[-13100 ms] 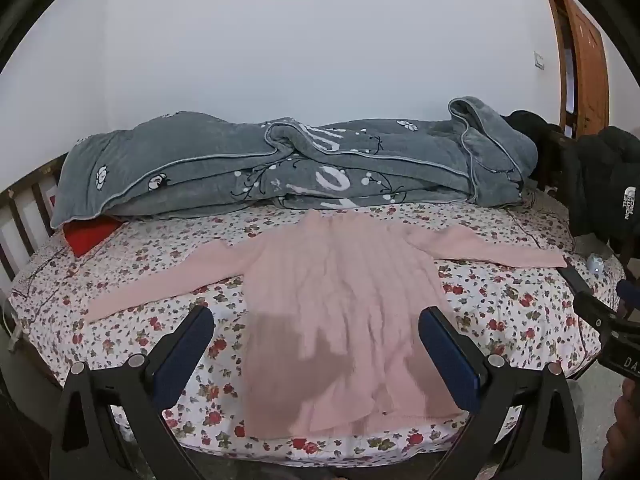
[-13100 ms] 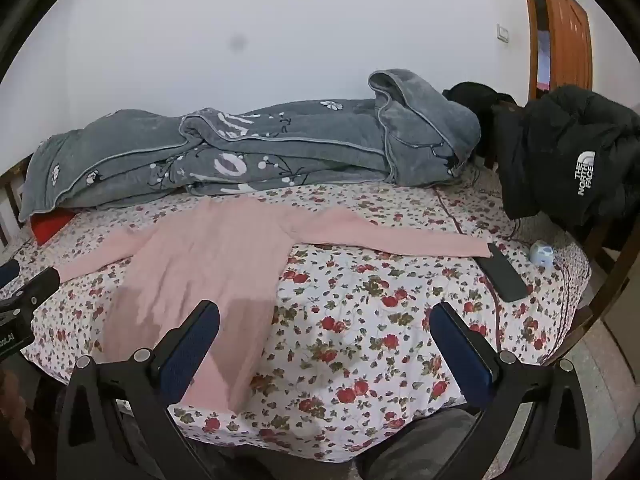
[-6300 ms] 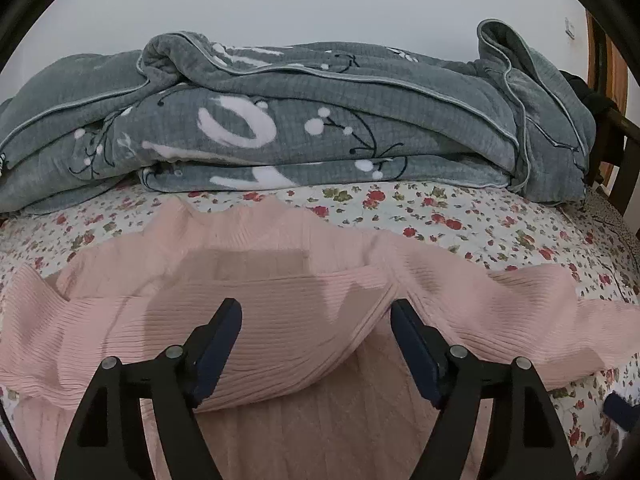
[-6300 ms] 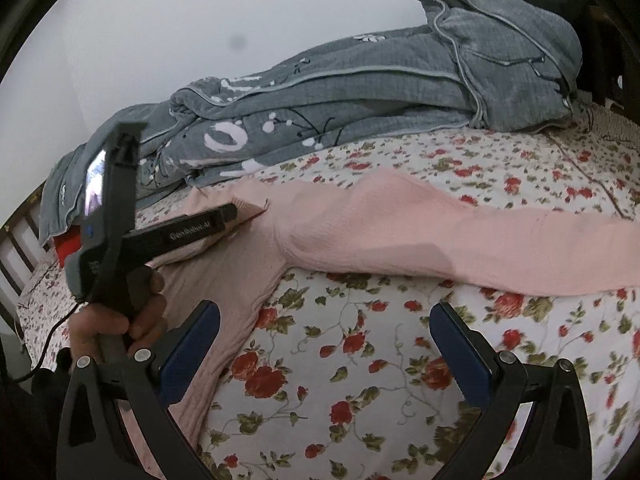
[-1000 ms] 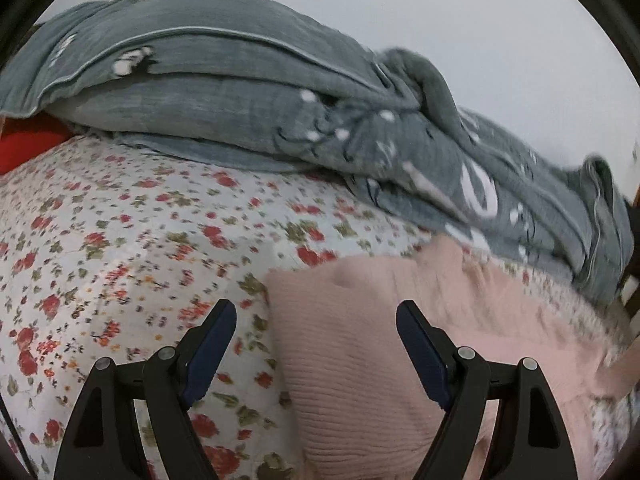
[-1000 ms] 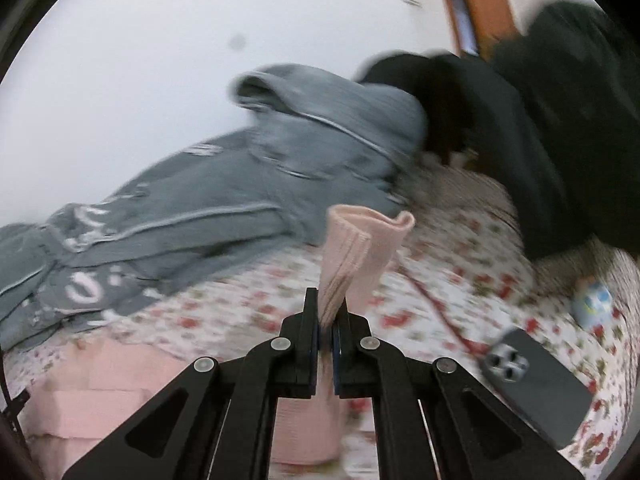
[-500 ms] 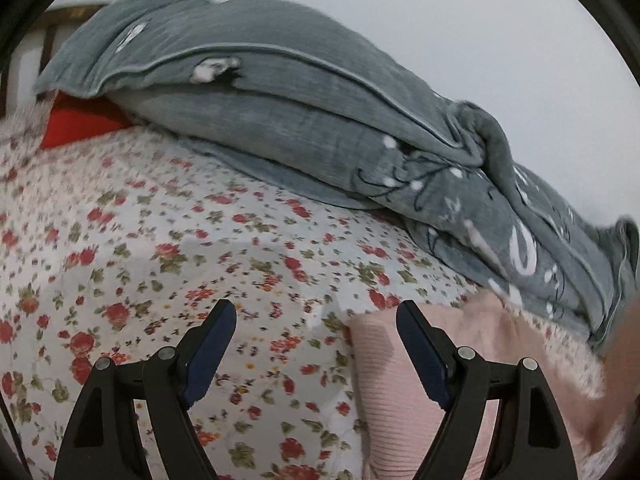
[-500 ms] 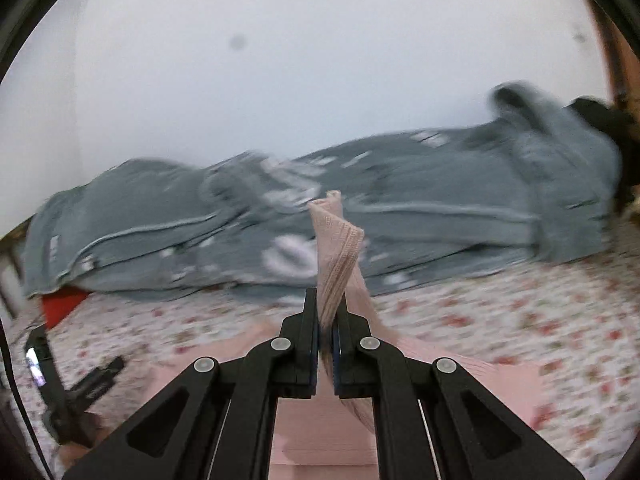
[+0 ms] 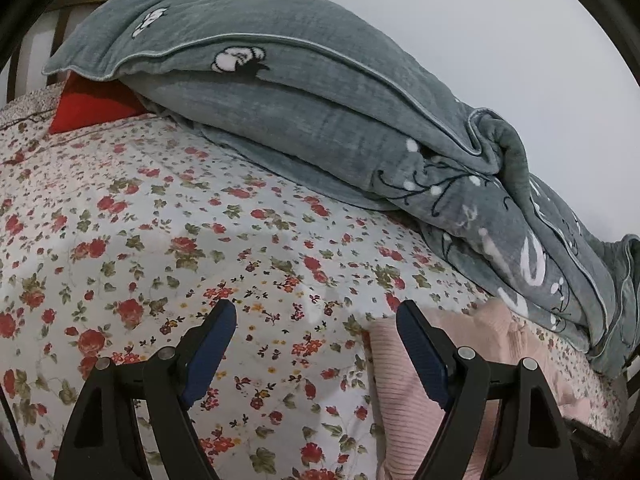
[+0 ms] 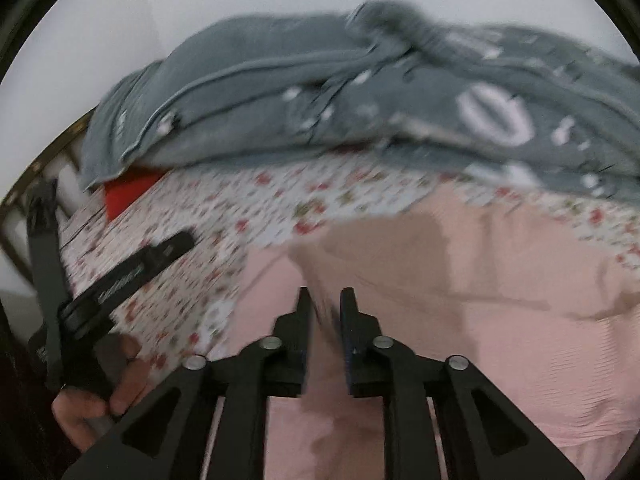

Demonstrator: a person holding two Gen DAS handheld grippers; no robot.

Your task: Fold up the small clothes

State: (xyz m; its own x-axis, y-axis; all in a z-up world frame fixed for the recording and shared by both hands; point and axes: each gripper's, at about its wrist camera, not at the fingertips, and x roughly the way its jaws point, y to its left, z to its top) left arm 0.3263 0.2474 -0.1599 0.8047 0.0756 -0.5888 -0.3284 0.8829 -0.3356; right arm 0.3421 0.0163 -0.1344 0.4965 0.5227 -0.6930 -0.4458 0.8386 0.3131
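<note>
The pink sweater lies on the bed below the grey blanket, long axis apparently across my right view. My right hand-held gripper, jaws slightly parted, appears to release the sleeve; it may slide off. My left hand-held gripper is open, empty.

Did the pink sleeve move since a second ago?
Yes. The right tool carried the sleeve leftward along the grey blanket and down onto the pink sweater.
</note>
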